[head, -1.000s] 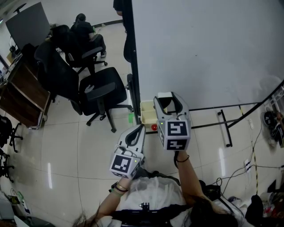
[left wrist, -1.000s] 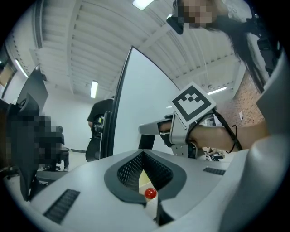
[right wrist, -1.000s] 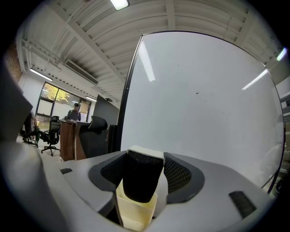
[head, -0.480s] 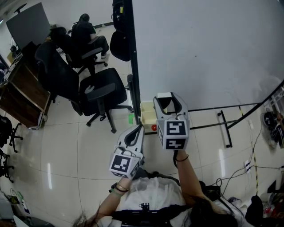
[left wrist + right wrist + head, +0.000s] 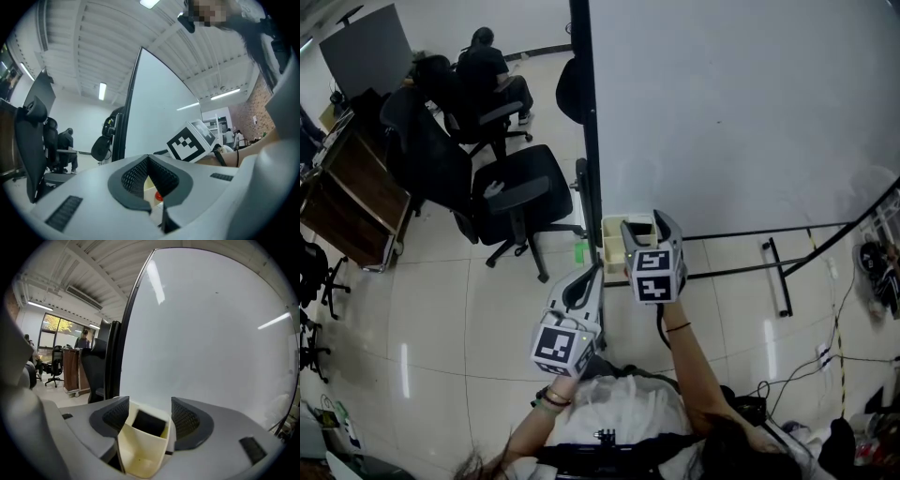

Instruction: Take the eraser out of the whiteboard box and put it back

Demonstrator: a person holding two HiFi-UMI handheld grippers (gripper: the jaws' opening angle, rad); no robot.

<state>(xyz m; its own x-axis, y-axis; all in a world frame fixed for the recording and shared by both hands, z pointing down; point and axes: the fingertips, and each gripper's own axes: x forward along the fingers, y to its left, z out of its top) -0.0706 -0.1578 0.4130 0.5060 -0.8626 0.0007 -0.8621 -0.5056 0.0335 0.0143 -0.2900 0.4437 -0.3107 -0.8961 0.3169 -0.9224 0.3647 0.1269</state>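
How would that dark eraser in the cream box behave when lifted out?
The eraser looks small and blocky, so it is probably light and unlikely to roll. It seems to fill its compartment of the cream box, so it may scrape the walls coming out.

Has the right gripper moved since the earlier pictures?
Yes. The right gripper has dropped from the whiteboard to the cream box below it, jaws opening, the box between them.
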